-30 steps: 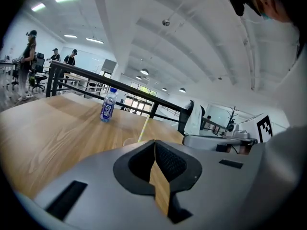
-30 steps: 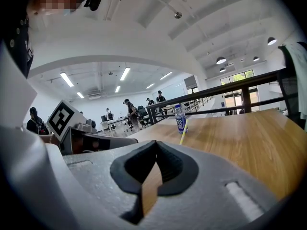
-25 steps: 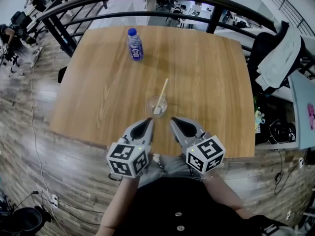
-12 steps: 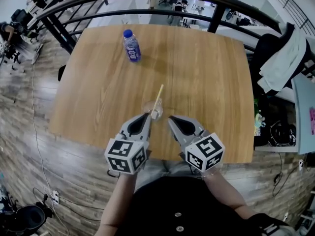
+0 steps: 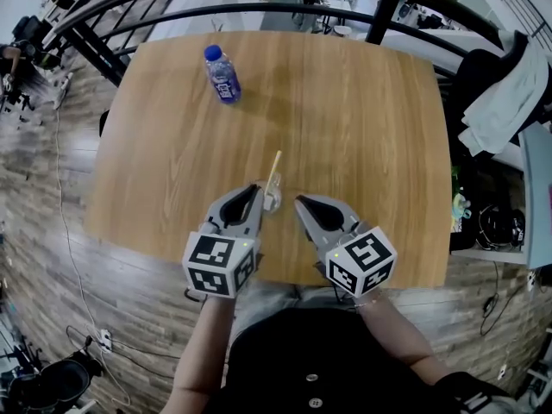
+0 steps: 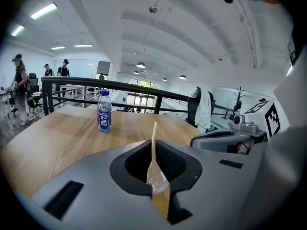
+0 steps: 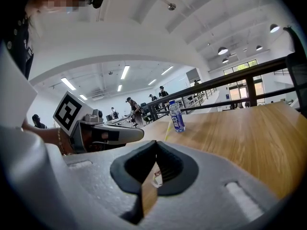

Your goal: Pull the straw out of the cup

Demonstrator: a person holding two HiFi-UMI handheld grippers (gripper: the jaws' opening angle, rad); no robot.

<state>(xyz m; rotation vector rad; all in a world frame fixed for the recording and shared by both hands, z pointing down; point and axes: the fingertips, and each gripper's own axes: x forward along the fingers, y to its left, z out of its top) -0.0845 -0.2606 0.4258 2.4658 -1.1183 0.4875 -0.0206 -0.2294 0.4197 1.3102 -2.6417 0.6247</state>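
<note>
Left gripper (image 5: 253, 193) and right gripper (image 5: 302, 202), head view: both low over the table's (image 5: 371, 119) near edge, noses pointing away from the person and angled toward each other. Each reads as one closed wedge. Cup (image 5: 271, 200) sits between the two noses, just beside the left one; contact can't be settled from up here. Straw (image 5: 274, 169) stands in the cup, leaning away. Bottle (image 5: 222, 74) lies well apart near the far left corner. Forearms run back to the torso, marker cubes turned up to the camera.

Left gripper view: jaws drawn together, only a thin slit between them, nothing clamped. Through the slit shows the cup (image 6: 157, 181). The straw (image 6: 154, 131) rises past the jaw tips, dead ahead. Bottle (image 6: 104, 111) is upright here, which the head view did not make clear. Right gripper (image 6: 220, 139) lies alongside.

Right gripper view: jaws likewise together and empty. A glassy glint in the slit is possibly the cup. Straw (image 7: 167, 129) shows off-centre to the left of the bottle (image 7: 176, 116), with the left gripper (image 7: 112, 134) beside.
</note>
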